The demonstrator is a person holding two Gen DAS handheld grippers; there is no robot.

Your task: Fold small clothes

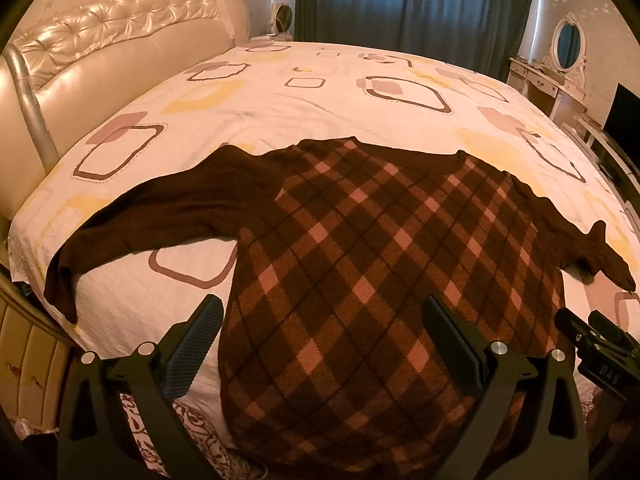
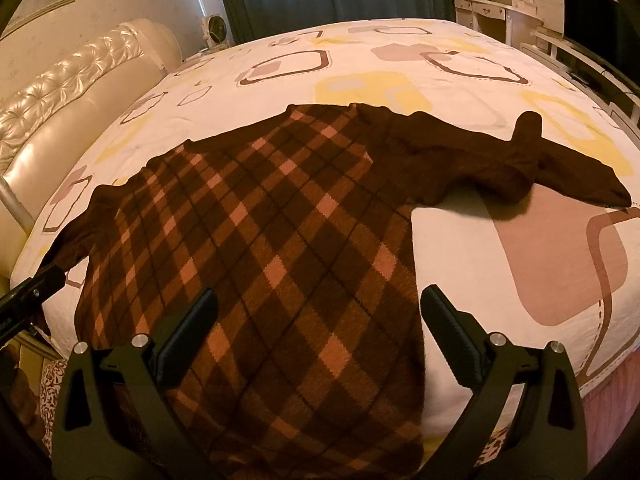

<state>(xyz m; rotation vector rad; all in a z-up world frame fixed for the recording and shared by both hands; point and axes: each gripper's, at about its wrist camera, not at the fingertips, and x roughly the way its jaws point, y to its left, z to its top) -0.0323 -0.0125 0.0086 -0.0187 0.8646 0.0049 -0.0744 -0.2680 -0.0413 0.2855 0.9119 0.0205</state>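
Note:
A brown sweater with a pink argyle front (image 1: pixel 368 256) (image 2: pixel 264 240) lies spread flat on the bed, neck at the far side. Its plain brown left sleeve (image 1: pixel 132 220) stretches toward the headboard; its right sleeve (image 2: pixel 520 164) lies out to the right, cuff bunched. My left gripper (image 1: pixel 320 320) hovers open over the sweater's near hem, left finger over bare sheet. My right gripper (image 2: pixel 320 312) also stands open above the hem's right part, right finger past the sweater's edge. Nothing is held. The right gripper's tip (image 1: pixel 592 340) shows in the left wrist view.
The bed sheet (image 1: pixel 280 96) is white with brown and yellow squares. A padded cream headboard (image 1: pixel 100 48) runs along the left. Blue curtains (image 1: pixel 400 0), a white dresser with an oval mirror (image 1: pixel 560 64) and a dark screen (image 2: pixel 592 16) stand beyond the bed.

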